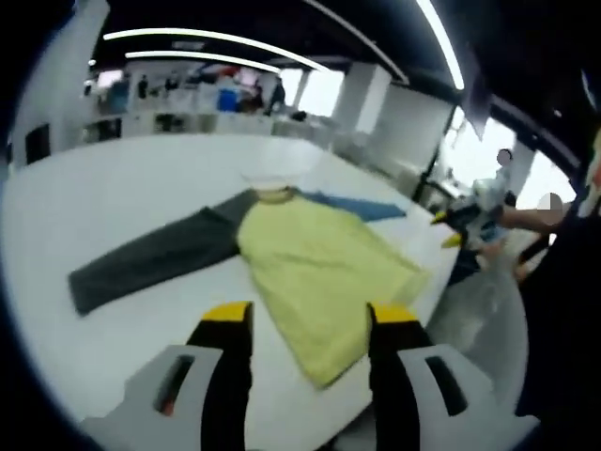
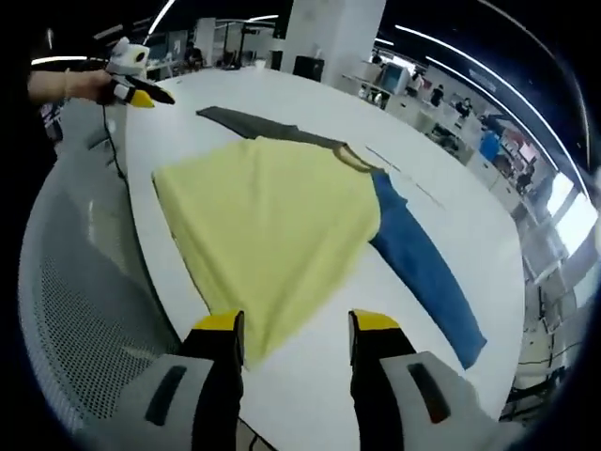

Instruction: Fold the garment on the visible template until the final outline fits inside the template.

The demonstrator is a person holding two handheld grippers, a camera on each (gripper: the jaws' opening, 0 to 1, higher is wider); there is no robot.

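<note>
A garment lies spread flat on the white table (image 1: 113, 207). It has a yellow body (image 1: 319, 268), a dark grey sleeve (image 1: 150, 258) and a blue sleeve (image 1: 357, 204). My left gripper (image 1: 310, 315) hovers open above the yellow hem, with nothing between its yellow-tipped jaws. In the right gripper view the yellow body (image 2: 272, 221) fills the middle, the blue sleeve (image 2: 423, 272) runs off right and the grey sleeve (image 2: 254, 122) lies beyond. My right gripper (image 2: 297, 324) stands open over a hem corner. Each view also catches the other hand's gripper: the right gripper (image 1: 458, 225) and the left gripper (image 2: 131, 83).
The table edge (image 1: 427, 305) runs close beside the garment. A grey mesh surface (image 2: 84, 310) sits below the table's edge. A thin line (image 2: 408, 183) crosses the table past the collar. Desks and people stand in the far room.
</note>
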